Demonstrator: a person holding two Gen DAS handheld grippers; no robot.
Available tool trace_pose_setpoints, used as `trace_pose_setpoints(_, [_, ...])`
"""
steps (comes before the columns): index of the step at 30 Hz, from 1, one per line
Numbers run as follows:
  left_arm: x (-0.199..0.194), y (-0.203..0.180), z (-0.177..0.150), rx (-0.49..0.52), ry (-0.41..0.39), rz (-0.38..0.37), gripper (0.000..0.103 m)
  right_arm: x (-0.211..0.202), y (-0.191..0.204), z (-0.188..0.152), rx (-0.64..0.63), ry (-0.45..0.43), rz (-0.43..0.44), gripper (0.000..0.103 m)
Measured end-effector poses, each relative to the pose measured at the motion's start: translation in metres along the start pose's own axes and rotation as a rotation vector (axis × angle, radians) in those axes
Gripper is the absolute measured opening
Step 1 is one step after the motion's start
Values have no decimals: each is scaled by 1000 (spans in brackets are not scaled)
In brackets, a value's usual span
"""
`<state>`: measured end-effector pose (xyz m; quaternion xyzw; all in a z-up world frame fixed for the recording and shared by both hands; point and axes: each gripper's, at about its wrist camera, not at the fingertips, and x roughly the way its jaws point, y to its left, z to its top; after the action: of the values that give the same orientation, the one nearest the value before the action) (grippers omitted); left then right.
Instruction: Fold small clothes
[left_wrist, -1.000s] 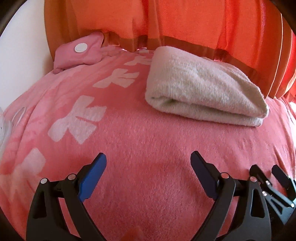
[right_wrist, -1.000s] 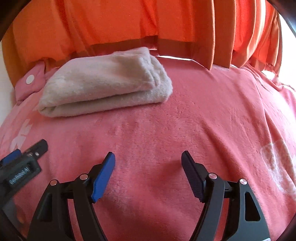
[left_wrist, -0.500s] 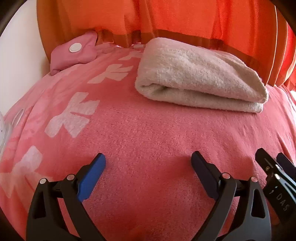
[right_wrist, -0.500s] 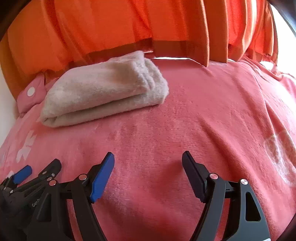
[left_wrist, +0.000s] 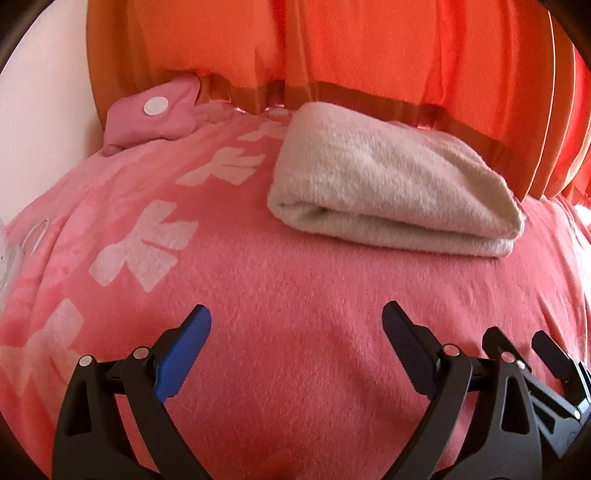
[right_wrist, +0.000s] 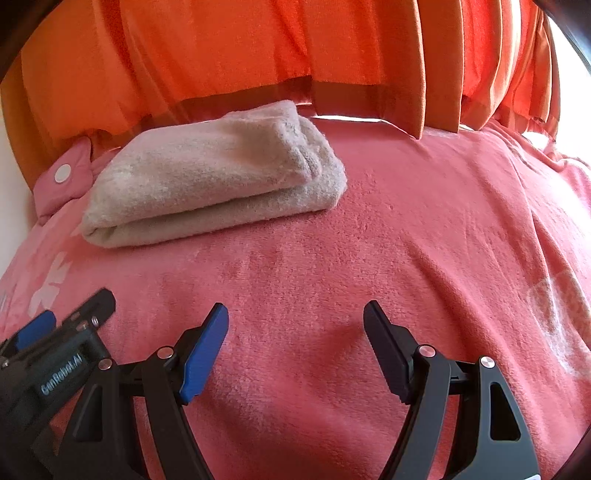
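A cream fleecy cloth (left_wrist: 391, 184) lies folded into a thick oblong on the pink blanket (left_wrist: 295, 295), far side, near the curtain. The same folded cloth (right_wrist: 214, 177) sits upper left in the right wrist view. My left gripper (left_wrist: 295, 325) hovers over bare blanket in front of it, jaws wide apart and empty. My right gripper (right_wrist: 295, 325) is likewise open with nothing between its fingers, a good way short of the cloth. Each gripper shows at the edge of the other's view: the right gripper (left_wrist: 524, 350) at lower right, the left gripper (right_wrist: 74, 314) at lower left.
An orange curtain (left_wrist: 369, 55) hangs right behind the bed. A small pink pouch with a white button (left_wrist: 155, 114) lies at the far left corner, beside a white wall (left_wrist: 37, 110). White bow shapes (left_wrist: 144, 247) pattern the blanket's left side.
Both views wobbled slightly: the folded cloth slid a little in frame half a second ago and has come back. Both grippers stay open and empty; the cloth itself has not moved.
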<state>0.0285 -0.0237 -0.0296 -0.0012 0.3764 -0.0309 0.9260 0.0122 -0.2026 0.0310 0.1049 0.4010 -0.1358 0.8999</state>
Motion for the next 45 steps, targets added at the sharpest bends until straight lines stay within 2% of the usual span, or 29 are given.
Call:
trace_pose_setpoints(12, [0,-7,-1,31,0,55,91,-2,-1,0,-8,-12,-7,73])
trace_pose_setpoints(45, [-1,-6,0,45,-24,64,91,-4,-3,1,-13,-23,-16,73])
